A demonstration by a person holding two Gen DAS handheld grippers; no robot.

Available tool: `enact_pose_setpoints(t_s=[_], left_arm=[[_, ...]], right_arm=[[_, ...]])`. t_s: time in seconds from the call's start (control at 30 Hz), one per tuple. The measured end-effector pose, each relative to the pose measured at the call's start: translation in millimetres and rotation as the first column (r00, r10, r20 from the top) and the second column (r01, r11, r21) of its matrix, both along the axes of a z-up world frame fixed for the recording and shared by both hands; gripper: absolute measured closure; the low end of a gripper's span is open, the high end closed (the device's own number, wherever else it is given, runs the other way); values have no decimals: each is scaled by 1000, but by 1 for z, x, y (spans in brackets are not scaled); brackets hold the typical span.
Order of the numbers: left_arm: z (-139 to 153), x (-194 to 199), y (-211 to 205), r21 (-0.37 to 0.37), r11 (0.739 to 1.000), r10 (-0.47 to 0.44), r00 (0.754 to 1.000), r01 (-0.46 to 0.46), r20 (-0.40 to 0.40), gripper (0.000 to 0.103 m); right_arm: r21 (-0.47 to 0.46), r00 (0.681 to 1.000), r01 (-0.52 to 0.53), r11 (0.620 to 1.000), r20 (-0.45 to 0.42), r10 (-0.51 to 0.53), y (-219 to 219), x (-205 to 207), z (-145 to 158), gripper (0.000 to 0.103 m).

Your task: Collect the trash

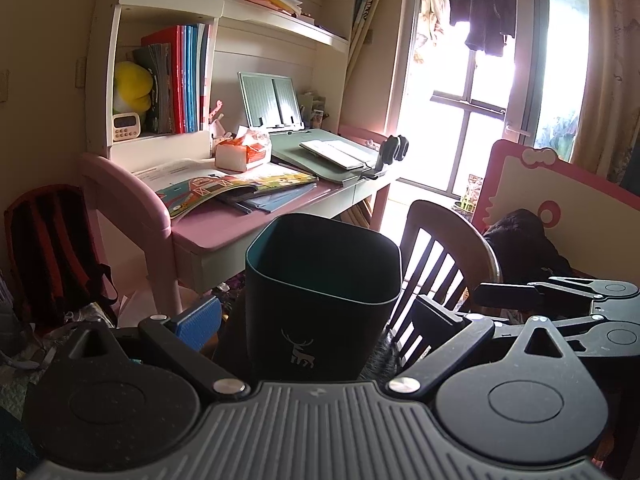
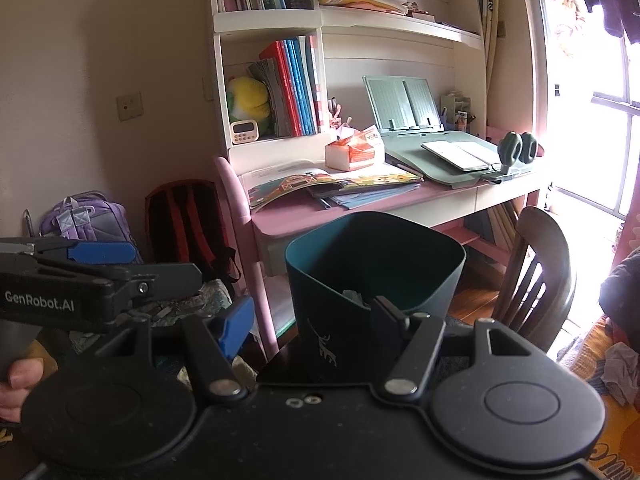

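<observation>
Bin (image 1: 320,300) fills the middle of the left wrist view, dark green with a small deer print, and the left gripper (image 1: 320,316) has its fingers spread wide on both sides of it. Whether the pads really press its walls I cannot tell. Behind stands a pink desk (image 1: 224,232) with picture books near its front edge, a tissue pack (image 1: 240,152) further back, and a chair (image 1: 448,256) at the right.

From the right wrist view the right gripper (image 2: 308,322) is also wide open, one finger over the near rim of the bin (image 2: 376,264), holding nothing. Some crumpled trash (image 2: 352,296) lies inside. The left gripper (image 2: 100,276) appears at the left edge.

To do this step well, I think one should keep the bin upright and steady, then reach for loose paper on the desk.
</observation>
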State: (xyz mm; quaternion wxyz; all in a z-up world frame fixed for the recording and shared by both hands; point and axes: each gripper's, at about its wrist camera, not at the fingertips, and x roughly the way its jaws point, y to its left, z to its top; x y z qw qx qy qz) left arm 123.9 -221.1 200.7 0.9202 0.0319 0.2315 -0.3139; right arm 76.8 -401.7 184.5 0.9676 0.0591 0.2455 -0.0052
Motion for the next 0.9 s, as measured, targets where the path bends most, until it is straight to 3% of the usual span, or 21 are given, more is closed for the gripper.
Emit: enact_pose_setpoints(t_s=[0.47, 0.9], left_arm=[[-14, -14, -13, 2, 997, -71, 997, 71, -2, 1], [-34, -4, 10, -16, 998, -57, 998, 56, -19, 1]], right_arm=[[-44, 999, 46, 998, -27, -48, 7, -20, -10, 38], [-24, 990, 130, 991, -55, -131, 8, -24, -20, 38]])
